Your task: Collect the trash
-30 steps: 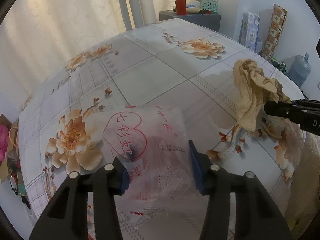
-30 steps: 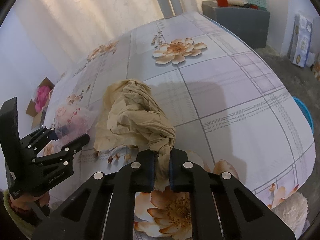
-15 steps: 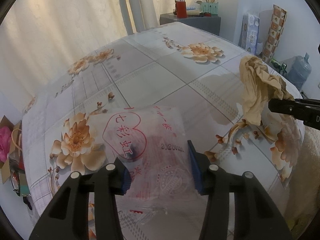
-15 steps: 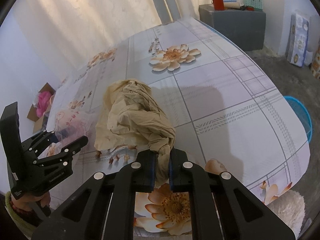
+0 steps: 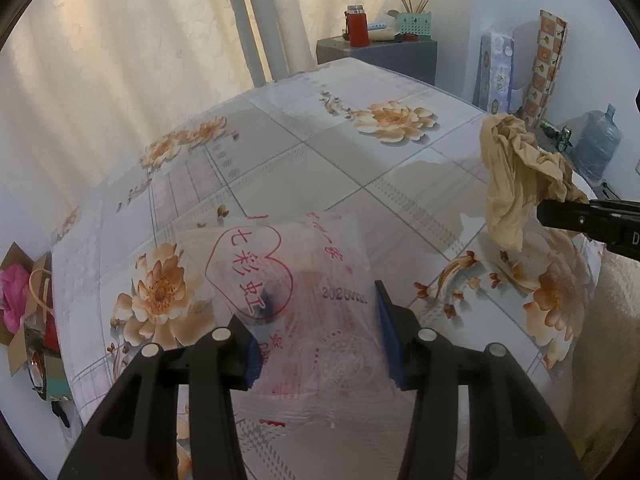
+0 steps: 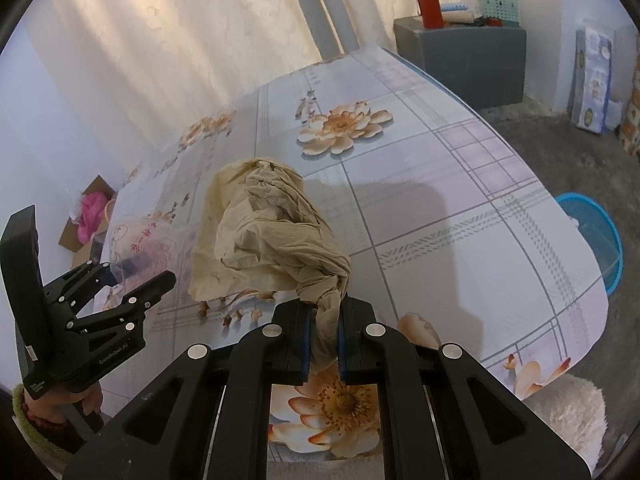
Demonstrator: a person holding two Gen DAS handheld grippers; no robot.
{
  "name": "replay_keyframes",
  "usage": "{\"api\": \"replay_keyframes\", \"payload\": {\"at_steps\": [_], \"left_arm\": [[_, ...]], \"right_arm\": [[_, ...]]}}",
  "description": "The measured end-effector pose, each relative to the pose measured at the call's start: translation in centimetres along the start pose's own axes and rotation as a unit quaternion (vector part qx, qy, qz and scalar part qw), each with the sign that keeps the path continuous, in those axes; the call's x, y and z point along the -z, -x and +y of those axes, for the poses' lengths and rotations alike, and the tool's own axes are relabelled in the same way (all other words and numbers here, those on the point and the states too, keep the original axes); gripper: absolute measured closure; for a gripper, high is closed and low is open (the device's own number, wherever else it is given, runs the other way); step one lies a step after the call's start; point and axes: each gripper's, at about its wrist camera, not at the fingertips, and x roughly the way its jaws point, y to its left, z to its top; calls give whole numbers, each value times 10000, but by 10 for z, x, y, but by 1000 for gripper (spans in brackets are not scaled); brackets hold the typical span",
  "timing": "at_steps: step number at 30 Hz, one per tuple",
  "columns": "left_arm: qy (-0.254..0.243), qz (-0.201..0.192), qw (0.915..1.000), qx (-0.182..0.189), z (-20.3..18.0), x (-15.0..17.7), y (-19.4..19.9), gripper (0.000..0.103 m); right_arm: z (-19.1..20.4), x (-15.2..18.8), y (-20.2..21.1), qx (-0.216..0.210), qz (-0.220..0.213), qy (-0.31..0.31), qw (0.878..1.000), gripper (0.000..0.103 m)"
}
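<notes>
Right wrist view shows the right tongs (image 6: 322, 332) clamped narrow on one twisted tail of the crumpled tan paper bag (image 6: 264, 236), the bulk of which hangs forward above the floral-print tablecloth surface (image 6: 440, 208). Risk one: the grip takes only a thin twist, so a swing or jerk could pull the paper free or tear it. Left wrist view shows the left tongs (image 5: 318, 334) spread wide around the clear plastic bag with red printing (image 5: 288, 276), which lies flat on the surface between the blue pads (image 5: 386, 332); no firm pinch is evident. Risk two: the slick film may slide out as the jaws close. The blue round bin (image 6: 596, 240) stands on the floor beyond the surface edge, well apart; a release short of it would probably miss.
</notes>
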Motion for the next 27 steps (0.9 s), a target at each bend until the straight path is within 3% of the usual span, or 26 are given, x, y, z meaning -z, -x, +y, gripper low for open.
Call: {"api": "replay_keyframes", "payload": {"at_steps": [15, 27], "left_arm": [[-354, -379, 9986, 71, -27, -27, 22, 57], [-815, -743, 9927, 496, -77, -71, 36, 57]], "right_arm": [[-21, -2, 34, 47, -374, -213, 9991, 95], [-67, 4, 68, 207, -738, -687, 9947, 95]]}}
